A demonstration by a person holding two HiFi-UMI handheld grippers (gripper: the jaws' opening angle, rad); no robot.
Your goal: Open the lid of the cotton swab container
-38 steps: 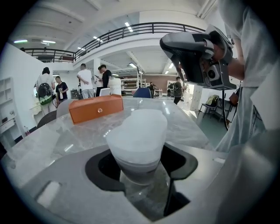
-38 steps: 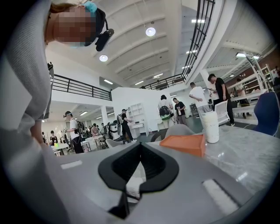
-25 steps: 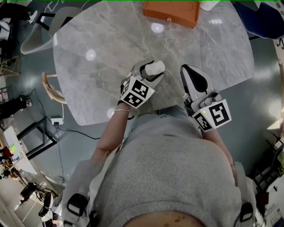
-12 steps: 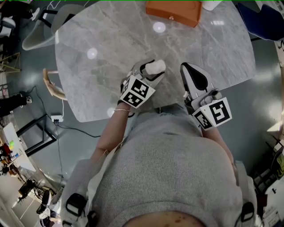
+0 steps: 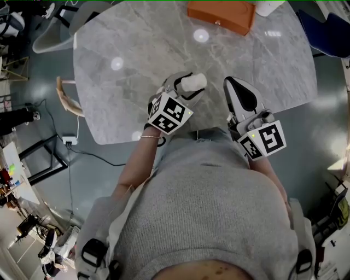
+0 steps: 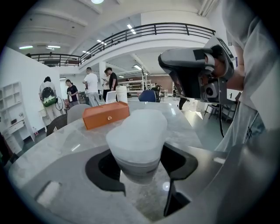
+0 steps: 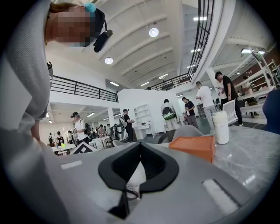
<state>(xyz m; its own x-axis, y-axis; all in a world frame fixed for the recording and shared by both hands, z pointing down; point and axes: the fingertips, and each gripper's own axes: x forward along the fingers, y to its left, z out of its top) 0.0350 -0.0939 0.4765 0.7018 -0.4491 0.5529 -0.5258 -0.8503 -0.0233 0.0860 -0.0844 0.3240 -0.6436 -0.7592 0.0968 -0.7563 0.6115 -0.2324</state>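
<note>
The cotton swab container, a frosted white tub with its lid on, is held in my left gripper. In the left gripper view the container fills the gap of the left gripper, both black pads pressing its sides, and it hangs a little above the marble table. My right gripper sits just right of it with its jaws together and nothing between them. The right gripper shows closed in its own view. From the left gripper's camera the right gripper appears at the upper right.
An orange box lies at the table's far edge, with a white bottle beside it. The grey marble table ends close to the person's body. Chairs stand at the left side. Several people stand far off in the hall.
My left gripper has risen slightly with the container in it. The right gripper has stayed in place. The head view has shifted a little.
</note>
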